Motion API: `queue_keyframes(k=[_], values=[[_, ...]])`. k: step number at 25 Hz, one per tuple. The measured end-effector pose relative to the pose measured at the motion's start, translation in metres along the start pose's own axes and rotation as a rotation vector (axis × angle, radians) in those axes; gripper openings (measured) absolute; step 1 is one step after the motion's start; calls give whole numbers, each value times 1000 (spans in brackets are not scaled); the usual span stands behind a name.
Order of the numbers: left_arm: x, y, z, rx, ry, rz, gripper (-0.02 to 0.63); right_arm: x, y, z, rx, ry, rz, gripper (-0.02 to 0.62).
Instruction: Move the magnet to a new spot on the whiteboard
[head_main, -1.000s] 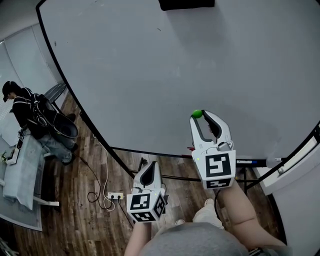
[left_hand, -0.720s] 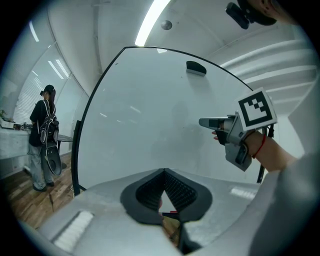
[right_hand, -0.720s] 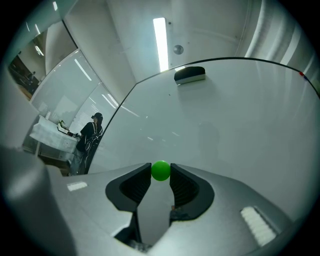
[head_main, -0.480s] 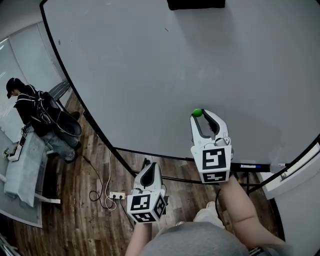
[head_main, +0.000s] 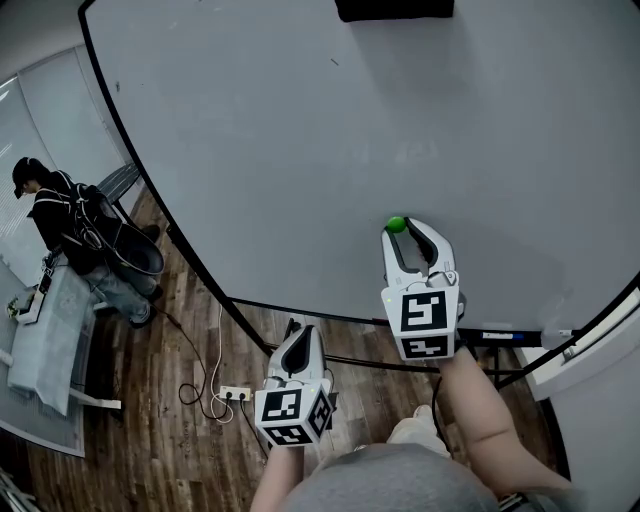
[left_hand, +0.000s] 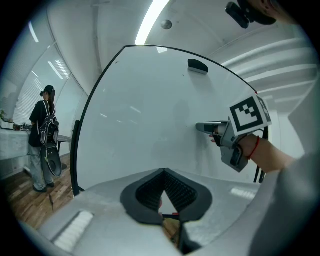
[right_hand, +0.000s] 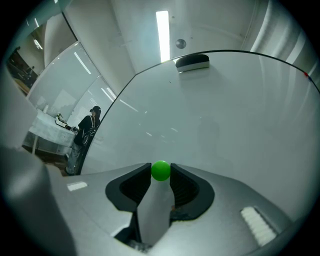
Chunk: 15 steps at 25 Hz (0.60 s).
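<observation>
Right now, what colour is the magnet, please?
The magnet is green, clearest in the right gripper view.

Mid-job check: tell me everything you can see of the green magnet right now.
The green magnet is a small, smooth, round, bright-green piece that looks like plastic. It sits at the very tips of the right claw, pinched between the two dark ribbed pads. The claw holds it in front of the whiteboard, low on the board's right part. Whether it touches the board cannot be told.
</observation>
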<state>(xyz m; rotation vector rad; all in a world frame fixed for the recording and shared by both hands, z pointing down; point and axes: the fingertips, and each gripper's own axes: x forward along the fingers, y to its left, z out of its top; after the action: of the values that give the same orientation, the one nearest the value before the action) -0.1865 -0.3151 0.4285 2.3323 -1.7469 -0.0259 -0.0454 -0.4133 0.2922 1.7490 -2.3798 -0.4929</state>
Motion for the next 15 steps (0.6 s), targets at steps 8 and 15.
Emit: queue_keyframes(k=[8,15], values=[[0,5,-1,-1,6,2,-3,6,-1,-5,-12,12,-29,123],[1,7,-3,-4,12,-3,-3,7,-1,-6,-35,6,-48,124]])
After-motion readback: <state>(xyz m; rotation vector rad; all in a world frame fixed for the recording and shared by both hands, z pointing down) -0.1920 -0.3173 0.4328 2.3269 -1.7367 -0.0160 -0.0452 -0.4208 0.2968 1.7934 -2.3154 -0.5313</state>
